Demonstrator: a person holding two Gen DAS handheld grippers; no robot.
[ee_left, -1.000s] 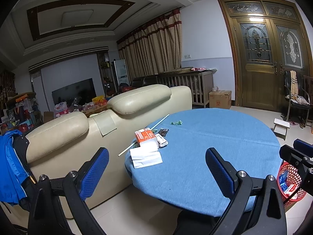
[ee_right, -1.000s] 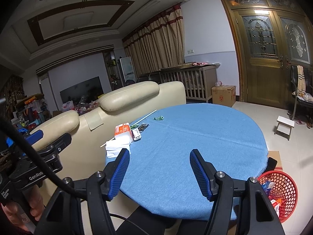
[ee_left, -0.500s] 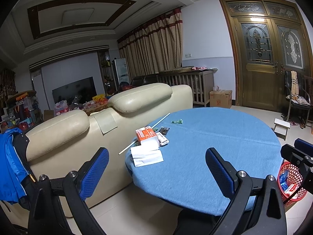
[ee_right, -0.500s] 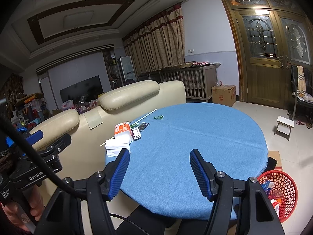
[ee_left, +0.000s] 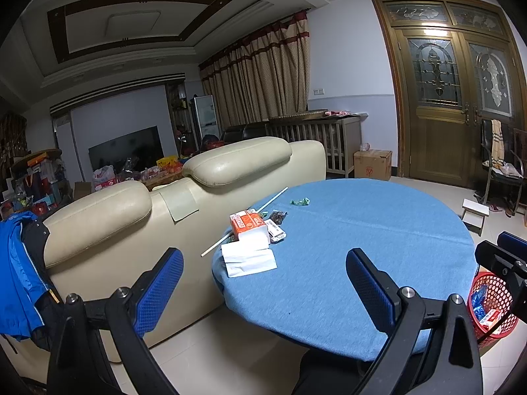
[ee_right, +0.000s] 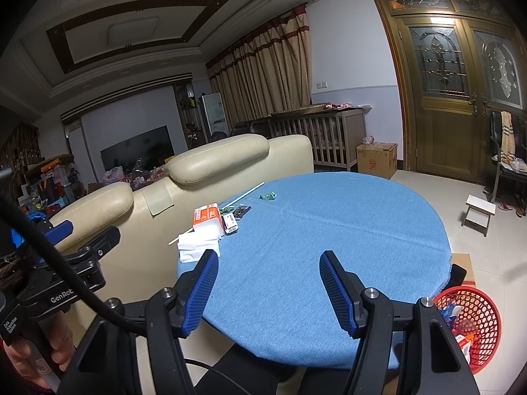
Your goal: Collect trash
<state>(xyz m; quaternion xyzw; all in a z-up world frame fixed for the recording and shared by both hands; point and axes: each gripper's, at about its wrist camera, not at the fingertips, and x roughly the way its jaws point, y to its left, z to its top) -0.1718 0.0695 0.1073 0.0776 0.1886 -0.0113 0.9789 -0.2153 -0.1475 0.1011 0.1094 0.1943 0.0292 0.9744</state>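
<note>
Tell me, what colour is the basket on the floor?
Red. The basket shows best in the right wrist view.

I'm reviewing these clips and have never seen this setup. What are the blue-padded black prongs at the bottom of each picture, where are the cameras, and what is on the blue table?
No robot here: a person holds a two-finger gripper in each hand, with a fisheye camera on each looking forward along the fingers. One picture is from the left gripper, the other from the right gripper. The prongs are their fingers. Both stand open and hold nothing.

On the round table lie an orange box, white tissues, a long white stick, a green wrapper and small packets. A red basket with some trash in it stands on the floor beside the table. A cream sofa is behind it.
</note>
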